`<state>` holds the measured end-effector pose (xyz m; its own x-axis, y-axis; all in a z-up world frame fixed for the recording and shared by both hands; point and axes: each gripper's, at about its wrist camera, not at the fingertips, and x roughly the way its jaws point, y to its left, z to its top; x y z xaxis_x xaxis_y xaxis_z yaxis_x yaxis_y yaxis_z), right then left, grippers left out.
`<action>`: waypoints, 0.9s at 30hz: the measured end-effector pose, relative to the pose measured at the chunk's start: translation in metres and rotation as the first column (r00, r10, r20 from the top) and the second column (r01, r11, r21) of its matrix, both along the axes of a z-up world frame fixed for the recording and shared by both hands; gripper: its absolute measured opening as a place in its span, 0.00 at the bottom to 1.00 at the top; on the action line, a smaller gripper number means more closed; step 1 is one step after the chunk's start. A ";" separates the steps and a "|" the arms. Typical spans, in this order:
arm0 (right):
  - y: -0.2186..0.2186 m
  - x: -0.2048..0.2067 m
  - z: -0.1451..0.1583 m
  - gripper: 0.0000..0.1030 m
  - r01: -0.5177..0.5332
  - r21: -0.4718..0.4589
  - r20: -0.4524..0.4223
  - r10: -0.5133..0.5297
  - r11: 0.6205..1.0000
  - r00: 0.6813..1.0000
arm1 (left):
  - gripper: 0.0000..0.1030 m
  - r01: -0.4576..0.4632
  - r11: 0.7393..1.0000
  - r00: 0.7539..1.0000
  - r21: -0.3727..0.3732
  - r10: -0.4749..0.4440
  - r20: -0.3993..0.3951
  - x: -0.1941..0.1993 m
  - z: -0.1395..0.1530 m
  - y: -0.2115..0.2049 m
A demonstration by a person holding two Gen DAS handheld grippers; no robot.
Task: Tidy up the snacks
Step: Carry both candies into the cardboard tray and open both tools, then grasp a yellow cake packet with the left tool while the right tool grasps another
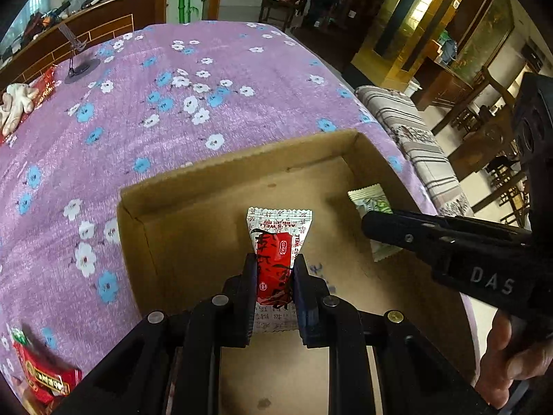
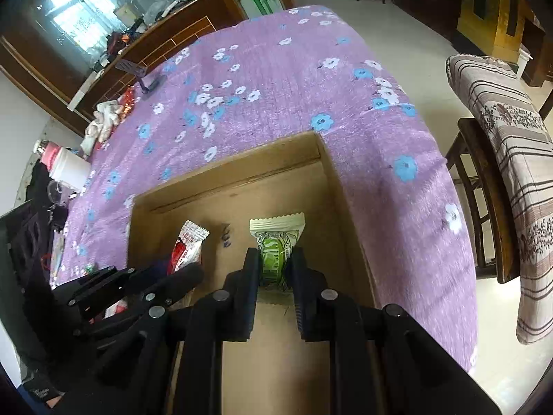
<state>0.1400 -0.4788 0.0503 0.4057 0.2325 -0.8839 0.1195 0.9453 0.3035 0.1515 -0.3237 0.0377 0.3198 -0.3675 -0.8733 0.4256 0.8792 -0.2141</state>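
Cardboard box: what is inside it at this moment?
Over the cardboard box, the left gripper holds a red snack packet and the right gripper a green snack packet. Its near floor is hidden.

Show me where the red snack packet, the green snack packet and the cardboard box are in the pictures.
red snack packet [image 1: 274,259]: left wrist view, on its red middle label.
green snack packet [image 2: 274,259]: right wrist view, on its green printed middle.
cardboard box [image 1: 242,162]: left wrist view, on its far wall.

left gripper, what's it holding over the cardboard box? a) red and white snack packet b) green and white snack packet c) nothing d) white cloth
a: the left gripper is shut on a red and white snack packet above the cardboard box; the green and white packet is in the right gripper.
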 end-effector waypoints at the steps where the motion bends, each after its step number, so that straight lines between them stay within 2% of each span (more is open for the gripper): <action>1: 0.001 0.005 -0.003 0.17 -0.003 -0.004 -0.004 0.003 1.000 1.000 | 0.18 -0.001 1.000 1.000 0.002 0.001 -0.001 0.002 -0.002 -0.001; 5: 0.006 0.016 -0.011 0.17 -0.006 -0.002 -0.017 0.006 1.000 1.000 | 0.19 -0.012 0.999 1.000 0.034 0.013 -0.004 0.010 -0.011 -0.002; 11: 0.011 0.021 -0.017 0.19 -0.010 -0.018 -0.032 0.010 1.000 0.999 | 0.21 -0.022 0.999 1.000 0.036 0.022 0.006 0.011 -0.011 0.002; 12: 0.011 0.021 -0.016 0.19 -0.011 -0.020 -0.030 0.010 1.000 1.000 | 0.24 -0.022 0.999 1.000 0.032 0.022 0.005 0.011 -0.011 0.002; 15: 0.011 0.021 -0.015 0.22 -0.017 -0.031 -0.027 0.017 0.999 1.000 | 0.40 -0.025 0.999 1.000 0.034 0.024 0.012 0.011 -0.009 0.003; 16: 0.010 0.020 -0.014 0.22 -0.013 -0.031 -0.027 0.012 0.999 1.000 | 0.42 -0.023 0.999 1.000 0.031 0.023 0.016 0.011 -0.008 0.002; 21: 0.006 0.012 -0.006 0.24 0.006 -0.024 -0.016 -0.007 1.000 1.000 | 0.42 -0.017 1.000 1.000 0.018 0.016 0.019 0.003 0.001 0.004; 24: 0.007 0.001 0.007 0.24 0.018 -0.030 0.013 -0.018 0.999 1.000 | 0.42 -0.018 1.000 1.000 -0.001 0.018 0.020 -0.004 0.010 0.010; 27: 0.012 -0.015 0.022 0.24 0.012 0.005 0.035 -0.012 1.000 0.999 | 0.42 -0.019 0.999 0.999 -0.027 0.020 0.028 -0.017 0.024 0.020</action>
